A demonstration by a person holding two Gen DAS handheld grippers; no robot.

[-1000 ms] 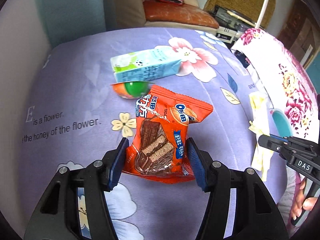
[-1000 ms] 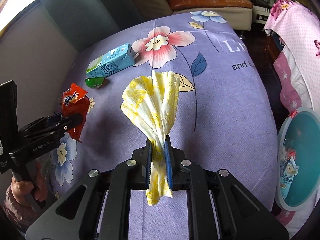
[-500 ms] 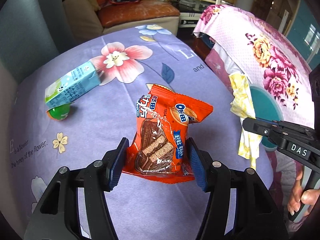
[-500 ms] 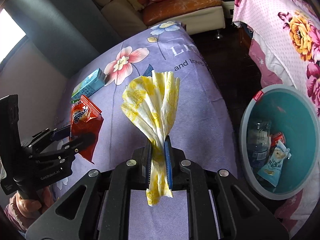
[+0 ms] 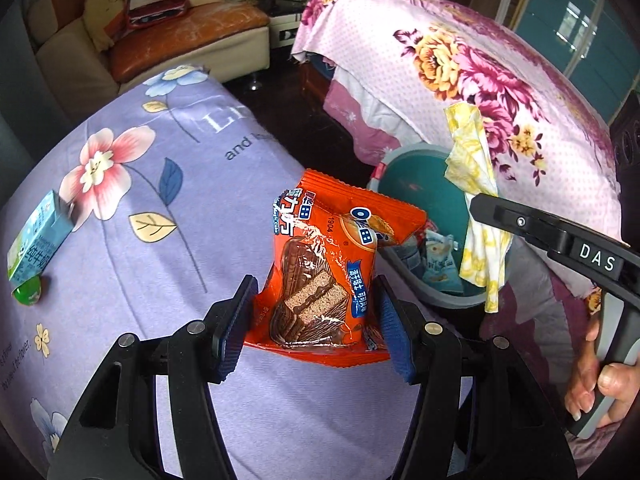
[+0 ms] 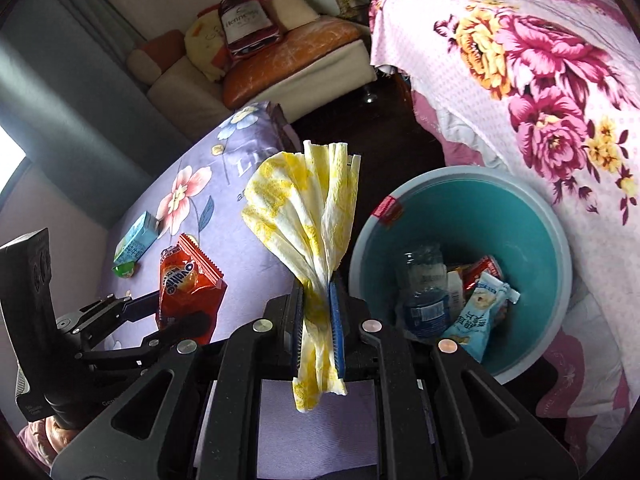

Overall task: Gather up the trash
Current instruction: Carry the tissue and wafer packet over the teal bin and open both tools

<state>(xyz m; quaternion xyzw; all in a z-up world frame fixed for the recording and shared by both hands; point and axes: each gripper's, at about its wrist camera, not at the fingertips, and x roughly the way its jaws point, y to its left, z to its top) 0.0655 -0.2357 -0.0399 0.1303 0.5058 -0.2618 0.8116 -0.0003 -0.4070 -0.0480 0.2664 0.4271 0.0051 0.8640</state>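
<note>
My left gripper (image 5: 314, 306) is shut on an orange snack wrapper (image 5: 332, 264) with a chocolate cake picture, held over the right edge of the purple flowered bed cover (image 5: 160, 216). My right gripper (image 6: 316, 300) is shut on a crumpled yellow and white paper napkin (image 6: 308, 216), held beside the rim of the teal trash bin (image 6: 532, 208). In the left wrist view the napkin (image 5: 472, 168) hangs over the bin (image 5: 420, 164). From the right wrist the left gripper (image 6: 176, 316) with the wrapper (image 6: 188, 280) appears at lower left. A milk carton (image 5: 36, 236) and a green ball (image 5: 28, 292) lie on the cover.
The bin holds a plastic bottle (image 6: 426, 292), a pale blue packet (image 6: 476, 316) and a red wrapper (image 6: 482, 268). A pink flowered cloth (image 6: 520, 60) drapes furniture behind the bin. A sofa (image 6: 280, 64) stands at the far end. Dark floor lies between bed and bin.
Both grippers have swung right from over the bed cover toward the teal bin, each keeping its hold. The milk carton and green ball have slid to the left edge of view.
</note>
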